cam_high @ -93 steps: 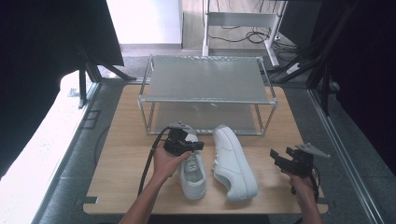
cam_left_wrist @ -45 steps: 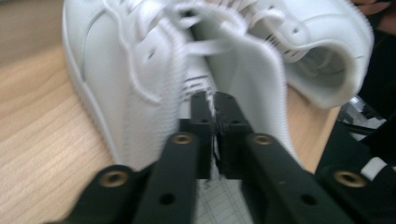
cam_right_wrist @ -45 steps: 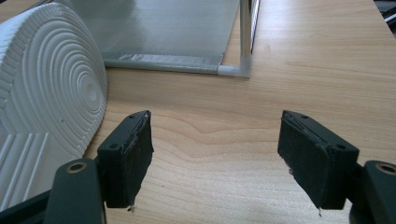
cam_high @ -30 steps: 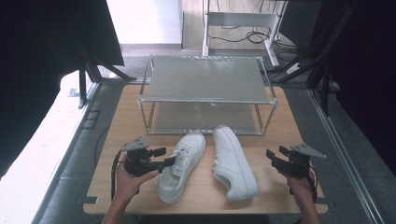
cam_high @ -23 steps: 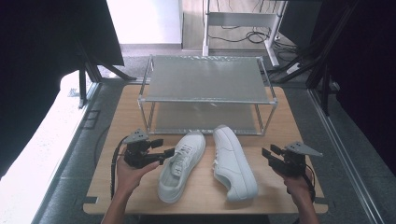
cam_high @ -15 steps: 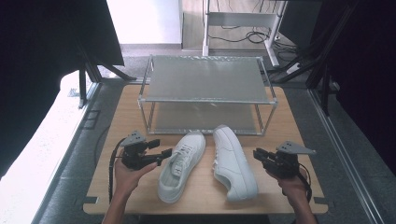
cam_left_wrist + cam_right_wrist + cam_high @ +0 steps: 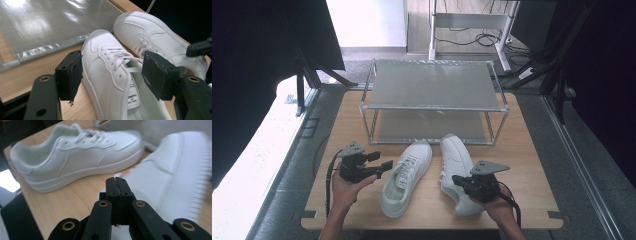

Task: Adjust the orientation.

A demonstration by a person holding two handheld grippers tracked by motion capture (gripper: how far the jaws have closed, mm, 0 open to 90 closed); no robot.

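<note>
Look between your left gripper [image 7: 112,82] jaws, down low near the right pad. There, the white shoe [image 7: 112,75] has a small white label [image 7: 132,96] on its tongue. It has tiny black letters on it. You see them upside down, and they are too small to read for sure. You can read no other words or numbers.

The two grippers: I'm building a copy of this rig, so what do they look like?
Both the left gripper and the right gripper are black, each topped by a grey three-cornered plate and trailing a black cable. Their jaws are flat black bars with brass-coloured pivot pins and blocky black pads. The forearms are bare, no sleeves.
</note>
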